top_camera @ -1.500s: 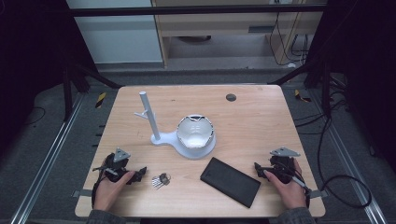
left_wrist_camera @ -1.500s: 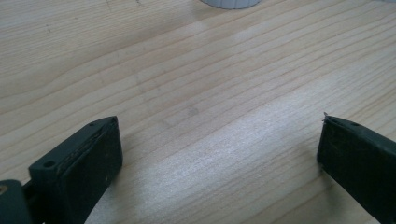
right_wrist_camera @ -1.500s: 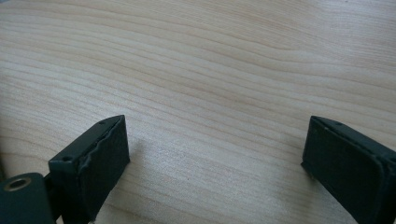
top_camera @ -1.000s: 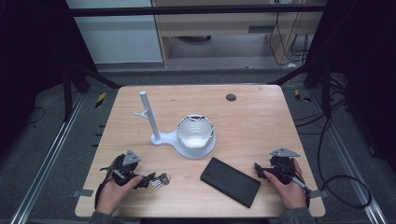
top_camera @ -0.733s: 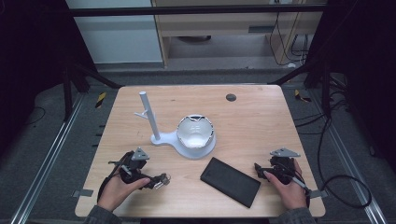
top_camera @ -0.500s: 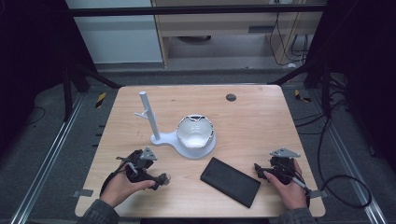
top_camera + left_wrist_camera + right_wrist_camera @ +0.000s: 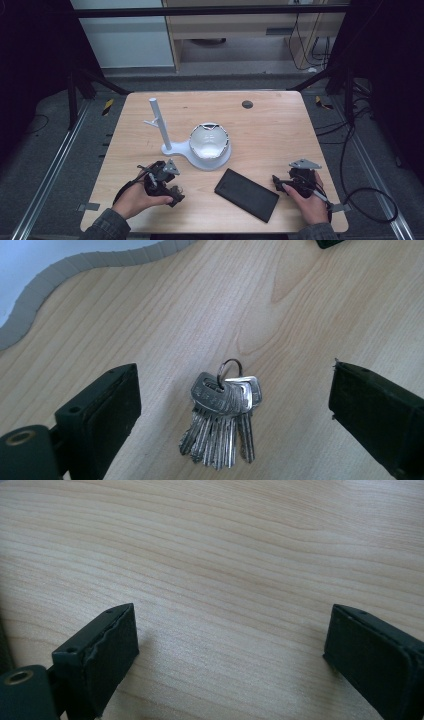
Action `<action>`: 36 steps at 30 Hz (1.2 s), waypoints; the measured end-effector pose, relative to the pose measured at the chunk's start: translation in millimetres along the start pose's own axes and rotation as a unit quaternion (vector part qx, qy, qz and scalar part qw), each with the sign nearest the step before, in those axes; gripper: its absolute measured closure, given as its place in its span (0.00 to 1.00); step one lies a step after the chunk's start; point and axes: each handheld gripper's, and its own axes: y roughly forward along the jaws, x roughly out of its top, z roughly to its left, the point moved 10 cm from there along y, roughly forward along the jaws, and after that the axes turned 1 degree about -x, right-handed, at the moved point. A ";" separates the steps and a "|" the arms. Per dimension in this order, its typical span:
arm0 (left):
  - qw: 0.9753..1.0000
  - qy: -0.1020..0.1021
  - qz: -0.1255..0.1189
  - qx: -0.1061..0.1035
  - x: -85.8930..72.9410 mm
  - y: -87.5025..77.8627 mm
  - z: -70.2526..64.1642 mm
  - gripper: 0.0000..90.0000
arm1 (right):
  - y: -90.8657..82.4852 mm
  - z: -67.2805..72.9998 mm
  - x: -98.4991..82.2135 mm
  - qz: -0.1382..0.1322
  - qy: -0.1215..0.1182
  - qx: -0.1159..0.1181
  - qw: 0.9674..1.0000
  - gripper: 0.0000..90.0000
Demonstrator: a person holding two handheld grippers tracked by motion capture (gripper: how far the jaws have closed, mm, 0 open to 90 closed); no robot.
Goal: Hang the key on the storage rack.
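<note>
High view: our left gripper (image 7: 172,192) sits over the bunch of keys (image 7: 178,190) at the desk's (image 7: 280,125) near-left; right gripper (image 7: 280,183) rests at near-right, idle. White stand (image 7: 192,145) just behind, black case (image 7: 246,194) to the side, neither in the way

Left gripper view: jaws spread wide, keys (image 7: 222,412) flat on the desk between them, untouched. We judge approach done; closing and lifting are left

Right gripper view: jaws spread, bare wood between them
</note>
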 end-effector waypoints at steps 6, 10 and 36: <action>1.000 0.009 -0.001 -0.010 1.4 -3.0 0.3 0.05 | -0.1 0.0 -0.1 0.000 0.000 0.000 1.000 0.08; 1.000 0.018 0.010 -0.008 0.9 -3.4 0.0 0.08 | -0.1 0.0 0.0 0.000 0.000 0.000 1.000 0.08; 0.996 0.032 0.084 -0.004 -16.0 7.6 6.7 0.52 | -0.3 0.0 -0.2 0.000 -0.001 0.000 1.000 0.08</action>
